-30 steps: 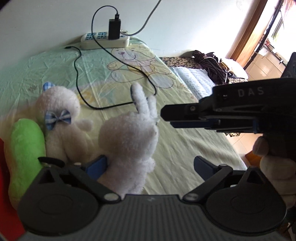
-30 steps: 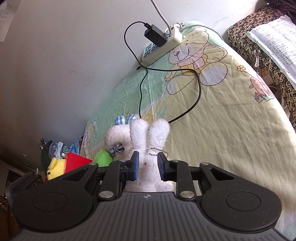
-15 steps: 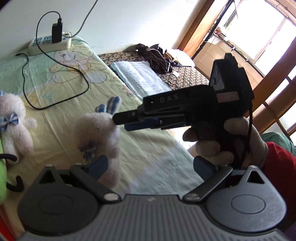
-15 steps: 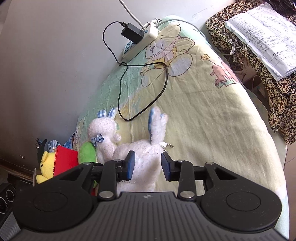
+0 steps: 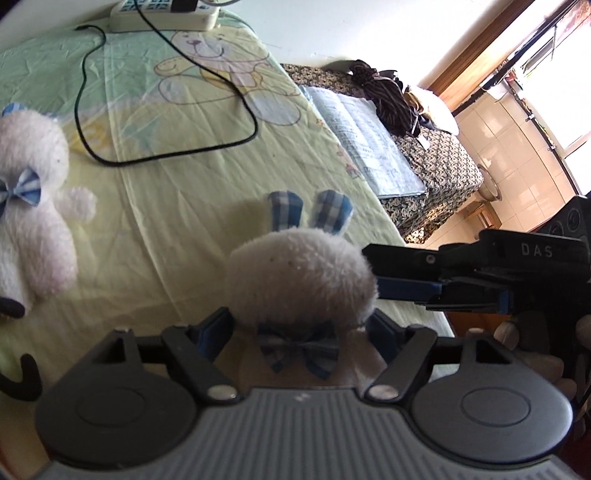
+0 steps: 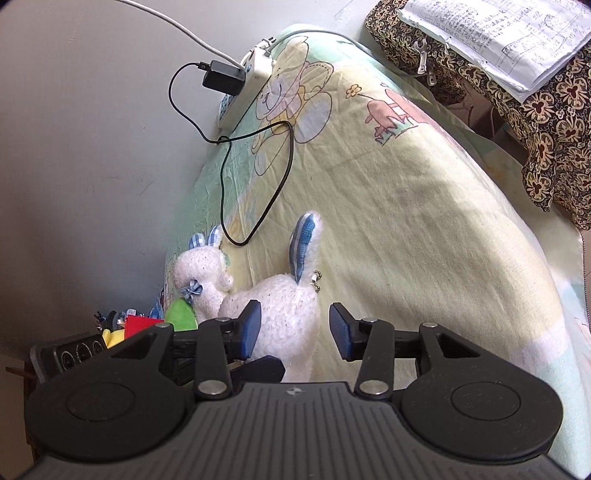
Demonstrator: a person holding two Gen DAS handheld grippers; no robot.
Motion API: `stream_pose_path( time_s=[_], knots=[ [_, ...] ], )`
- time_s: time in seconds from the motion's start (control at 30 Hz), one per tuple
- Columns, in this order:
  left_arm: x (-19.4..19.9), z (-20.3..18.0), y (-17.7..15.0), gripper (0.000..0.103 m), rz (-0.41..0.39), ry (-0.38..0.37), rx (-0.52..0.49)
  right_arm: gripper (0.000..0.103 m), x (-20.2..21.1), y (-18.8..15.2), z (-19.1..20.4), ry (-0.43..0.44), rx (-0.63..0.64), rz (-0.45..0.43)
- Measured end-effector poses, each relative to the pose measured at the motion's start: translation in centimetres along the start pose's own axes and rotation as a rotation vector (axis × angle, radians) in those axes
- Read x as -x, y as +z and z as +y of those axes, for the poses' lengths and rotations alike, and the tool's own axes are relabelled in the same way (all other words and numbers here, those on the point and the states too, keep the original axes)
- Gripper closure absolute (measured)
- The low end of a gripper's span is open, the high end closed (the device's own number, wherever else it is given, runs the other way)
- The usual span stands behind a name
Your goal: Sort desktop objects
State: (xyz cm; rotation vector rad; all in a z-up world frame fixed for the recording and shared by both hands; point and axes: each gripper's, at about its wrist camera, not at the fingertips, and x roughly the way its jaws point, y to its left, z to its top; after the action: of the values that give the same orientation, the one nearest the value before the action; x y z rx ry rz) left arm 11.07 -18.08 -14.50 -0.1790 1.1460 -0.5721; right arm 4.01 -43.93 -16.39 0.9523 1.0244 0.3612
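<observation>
A white plush bunny point(image 5: 299, 280) with blue checked ears and a bow tie stands on the bear-print sheet point(image 5: 184, 206). My left gripper point(image 5: 300, 326) is closing on it, both pads pressing in just under its head. From the right, my right gripper point(image 5: 380, 269) reaches toward the head, held by a gloved hand point(image 5: 535, 332). In the right wrist view the bunny point(image 6: 284, 314) lies between the opening jaws of the right gripper point(image 6: 295, 328); the right pad stands apart from it. A second white bunny point(image 5: 33, 206) point(image 6: 199, 269) sits further left.
A black cable point(image 5: 166, 155) loops over the sheet from a white power strip point(image 5: 162, 14) by the wall. A green plush point(image 6: 181, 314), red and yellow toys sit far left. Papers point(image 5: 365, 147) lie on a floral-covered stand point(image 5: 436, 173) beyond the bed's right edge.
The right jaws, earlier shut on the bunny, have spread apart. The left jaws have come in from wide open onto the bunny, which now faces the left camera.
</observation>
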Motion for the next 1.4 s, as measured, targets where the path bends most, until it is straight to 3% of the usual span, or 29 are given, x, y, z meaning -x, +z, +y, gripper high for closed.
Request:
stream_pose_path(
  time_s=[0.23,0.4,0.83,1.07,1.4],
  knots=[
    [0.1,-0.5,-0.3,0.037,-0.004,0.052,-0.031,0.05,-1.3,-0.3,0.5,0.032,-0.012,0.012],
    [2.3,-0.9,-1.8,0.037,-0.022,0.049,-0.03,0.063,-0.8,-1.6,0.9,0.136,-0.038,0.076],
    [9.8,-2.2,-11.4,0.037,-0.05,0.102,-0.09,0.068,0.3,-9.1,4.4,0.155,0.093,0.203],
    [17.1,-1.1,-14.7,0.037,-0.158,0.121,-0.117,0.068,-0.1,-13.1,9.5,0.247,0.195,0.211],
    [28.2,3.1,-16.3,0.037,-0.379,0.187,-0.13,0.068,-2.6,-16.9,20.3,0.394,0.349,0.155]
  ],
)
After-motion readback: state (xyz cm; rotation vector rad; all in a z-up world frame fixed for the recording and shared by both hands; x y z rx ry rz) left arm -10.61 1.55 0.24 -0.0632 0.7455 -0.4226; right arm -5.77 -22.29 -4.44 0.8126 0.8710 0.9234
